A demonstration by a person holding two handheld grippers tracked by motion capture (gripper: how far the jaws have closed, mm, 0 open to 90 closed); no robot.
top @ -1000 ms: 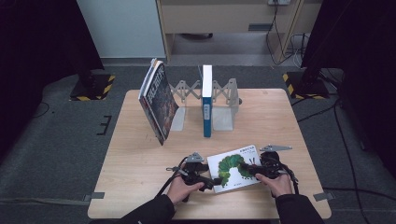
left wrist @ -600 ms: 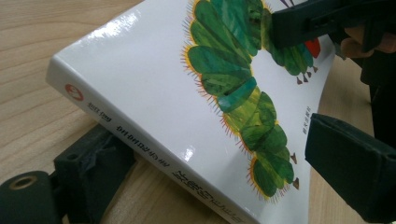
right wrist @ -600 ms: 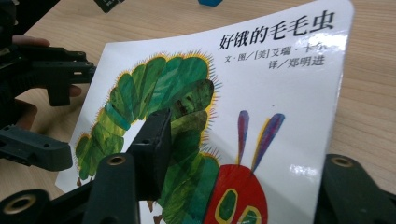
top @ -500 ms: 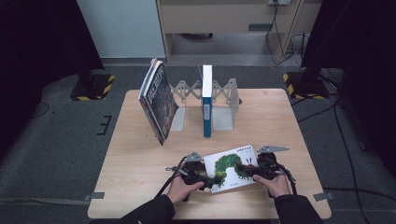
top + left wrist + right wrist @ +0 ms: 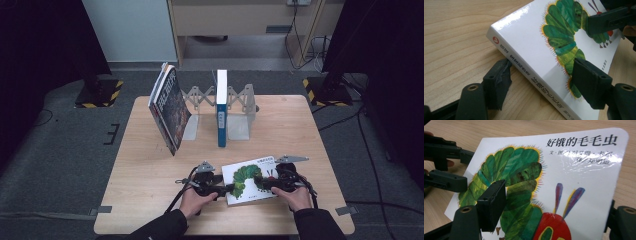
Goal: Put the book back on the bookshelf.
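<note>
White glossy caterpillar picture book [image 5: 250, 179] sat between both tools; left tool [image 5: 541, 82] just closing, right tool [image 5: 554, 212] just loosening, pads not clamped, so book might've dropped onto desk [image 5: 150, 200].

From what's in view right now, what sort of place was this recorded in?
Probably a lab or studio set up for recording: a lone wooden table on grey carpet, black stands with hazard-striped bases, dark curtains, loose cables. Props: a metal book rack and a caterpillar picture book.

Caterpillar book [image 5: 534, 50] between left tool [image 5: 544, 85] jaws
</note>
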